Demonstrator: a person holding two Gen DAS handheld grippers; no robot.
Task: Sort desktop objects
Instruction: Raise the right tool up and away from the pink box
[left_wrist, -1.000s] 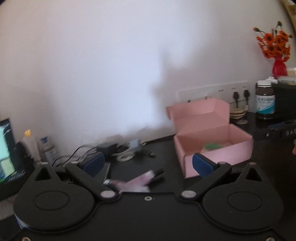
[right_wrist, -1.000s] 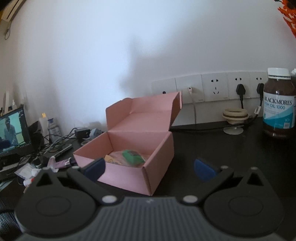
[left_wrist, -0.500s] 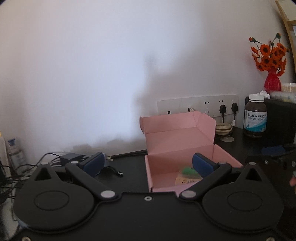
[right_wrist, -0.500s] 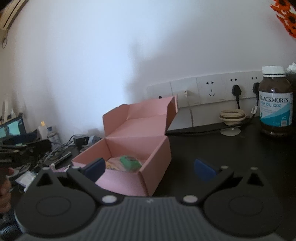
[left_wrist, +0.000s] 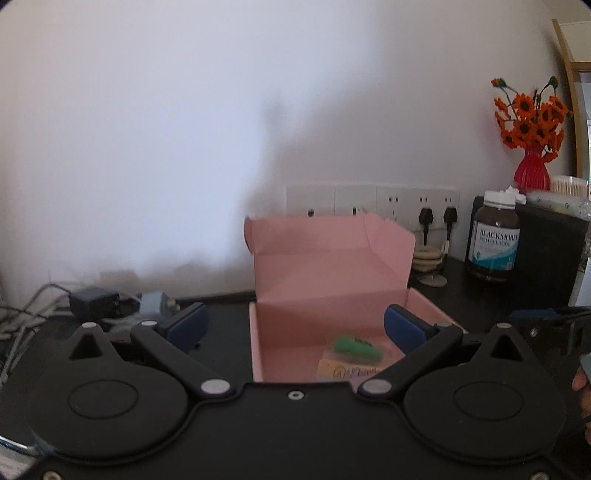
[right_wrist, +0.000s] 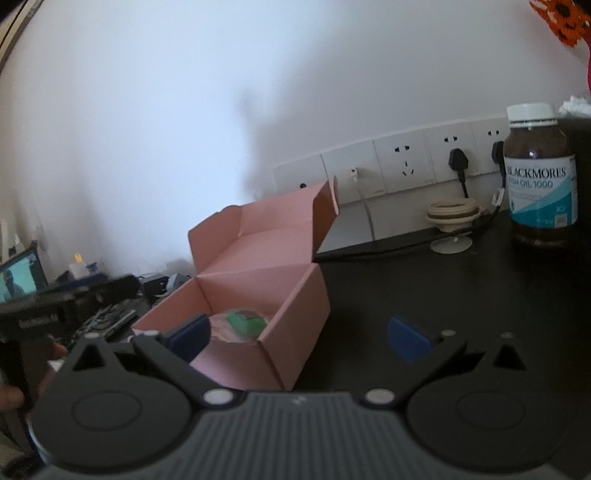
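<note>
A: Box?
B: Pink cardboard box (left_wrist: 328, 280), lid flipped up and back toward the wall, sitting on the dark bench (right_wrist: 424, 288) below the socket strip (right_wrist: 388, 166). Matte pink inside and out, flaps on the lid sides.

A: Contents?
B: Green object (left_wrist: 356, 343), small, rounded, lying on a yellowish packet (left_wrist: 347, 369) with scribbled writing. From the right wrist view the green object (right_wrist: 245, 321) sits near the box's front wall. Can't tell what it is.

A: Grippers?
B: Left gripper (left_wrist: 295, 326) spread wide, nothing between the blue pads (left_wrist: 186, 325); it hangs just in front of the box, the right pad over the box's near right corner. Right gripper (right_wrist: 299, 334) also wide and holding nothing, with the box's right front corner between its fingers.

A: Anything else?
B: Blackmores fish oil bottle (right_wrist: 541, 177) upright to the right of the box, well apart. Black adapter (left_wrist: 92, 301) and cables off to the left. Red vase with orange flowers (left_wrist: 530, 136) far right.
</note>
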